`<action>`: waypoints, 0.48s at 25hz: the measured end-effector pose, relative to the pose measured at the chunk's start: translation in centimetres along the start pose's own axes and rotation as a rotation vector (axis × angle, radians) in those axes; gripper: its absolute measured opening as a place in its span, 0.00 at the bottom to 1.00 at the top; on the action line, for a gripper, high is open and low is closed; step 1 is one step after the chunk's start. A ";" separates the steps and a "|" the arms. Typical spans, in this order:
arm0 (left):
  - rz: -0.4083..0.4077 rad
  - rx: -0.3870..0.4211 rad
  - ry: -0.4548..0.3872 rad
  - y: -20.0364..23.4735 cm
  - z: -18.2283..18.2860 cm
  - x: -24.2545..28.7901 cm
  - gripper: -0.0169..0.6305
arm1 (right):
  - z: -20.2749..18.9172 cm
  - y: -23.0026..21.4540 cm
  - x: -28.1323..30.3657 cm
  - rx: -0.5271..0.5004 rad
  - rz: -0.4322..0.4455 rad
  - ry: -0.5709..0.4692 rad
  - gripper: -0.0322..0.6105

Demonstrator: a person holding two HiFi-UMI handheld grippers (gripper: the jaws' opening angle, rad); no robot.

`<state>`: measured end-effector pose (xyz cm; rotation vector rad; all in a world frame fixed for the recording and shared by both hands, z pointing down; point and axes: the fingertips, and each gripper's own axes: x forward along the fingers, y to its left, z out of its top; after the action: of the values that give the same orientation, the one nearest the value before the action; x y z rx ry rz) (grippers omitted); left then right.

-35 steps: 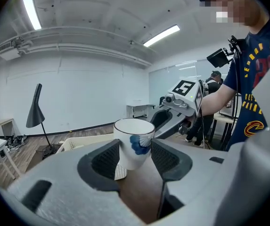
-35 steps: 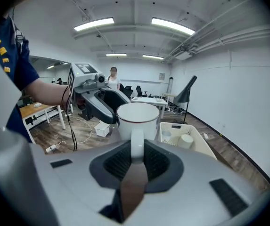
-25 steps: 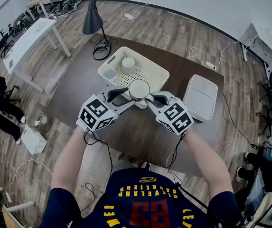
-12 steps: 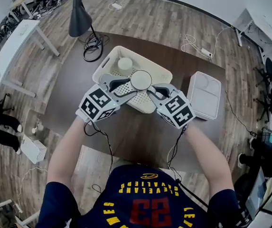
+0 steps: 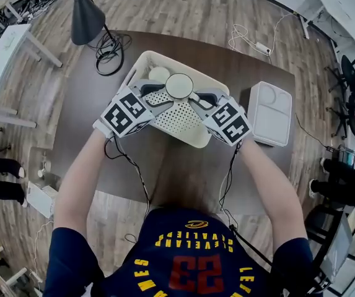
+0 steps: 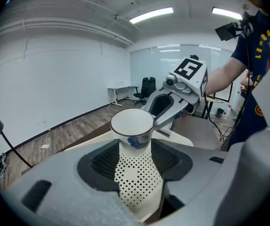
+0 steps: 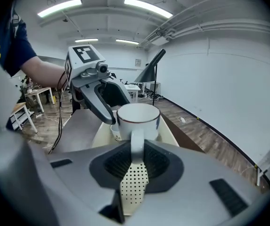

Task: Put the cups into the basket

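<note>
A person (image 5: 186, 265) in a navy jersey reached both arms forward over a dark table (image 5: 96, 122). The left gripper (image 5: 162, 92) and the right gripper (image 5: 195, 96) met from opposite sides on one white cup (image 5: 179, 85), with their marker cubes nearer the body. In the left gripper view the fingers were closed on either side of the cup's lower body, which bore a blue mark. The cup stood upright and empty, with a dark line round its rim. In the right gripper view the fingers were closed on the handle (image 7: 137, 145), which pointed back toward that camera. The cup hung above the white basket (image 5: 197, 142), over its far half and clear of the perforated floor. A second cup (image 5: 159, 74) sat inside the basket near its far left corner, just beside the left gripper; whether it stood upright could not be told. The basket sat around the middle of the table. To its right, apart from it, a white tray (image 5: 270, 113) lay on the table. At the far left a dark lamp (image 5: 85, 14) rose, with cables (image 5: 106, 48) coiled round its foot. Wood floor (image 5: 202, 11) stretched beyond.
</note>
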<state>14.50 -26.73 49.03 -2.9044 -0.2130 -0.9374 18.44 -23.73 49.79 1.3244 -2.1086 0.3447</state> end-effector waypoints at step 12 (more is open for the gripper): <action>-0.092 0.089 0.145 1.8 -6.3 2.1 0.36 | -2.4 -0.1 5.8 0.011 0.078 0.050 0.15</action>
<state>12.86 -29.02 55.30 -2.7522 -0.3701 -1.1167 17.62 -26.68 55.27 1.2296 -2.1227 0.4185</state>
